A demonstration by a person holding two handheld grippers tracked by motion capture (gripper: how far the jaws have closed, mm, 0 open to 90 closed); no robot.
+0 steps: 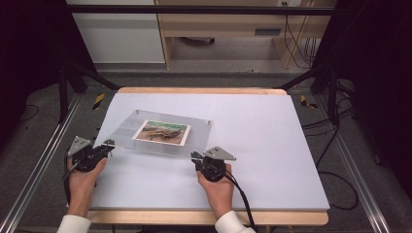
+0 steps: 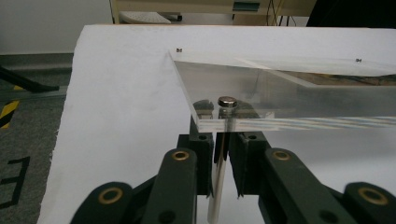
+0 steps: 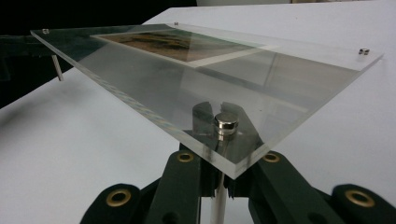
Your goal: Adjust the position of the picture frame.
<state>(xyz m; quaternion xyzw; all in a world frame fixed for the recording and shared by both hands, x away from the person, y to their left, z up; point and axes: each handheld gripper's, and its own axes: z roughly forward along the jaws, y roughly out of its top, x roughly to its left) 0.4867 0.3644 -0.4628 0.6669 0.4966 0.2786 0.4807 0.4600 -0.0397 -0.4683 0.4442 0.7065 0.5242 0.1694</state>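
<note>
A: So, where is the frame (image 1: 160, 131) sitting?
B: Mid-counter (image 1: 272, 145), photo (image 1: 162, 132) inside.
A: And the left gripper (image 1: 108, 144)?
B: At the frame's eight o'clock corner, fingers closing on a metal post (image 2: 219, 158).
A: The right gripper (image 1: 196, 157)?
B: At five o'clock, fingers clamping another post (image 3: 219, 196).

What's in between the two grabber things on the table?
In the high view, the near edge of the clear acrylic photo frame spans from the left gripper to the right gripper; below it, bare white table cover.
</note>
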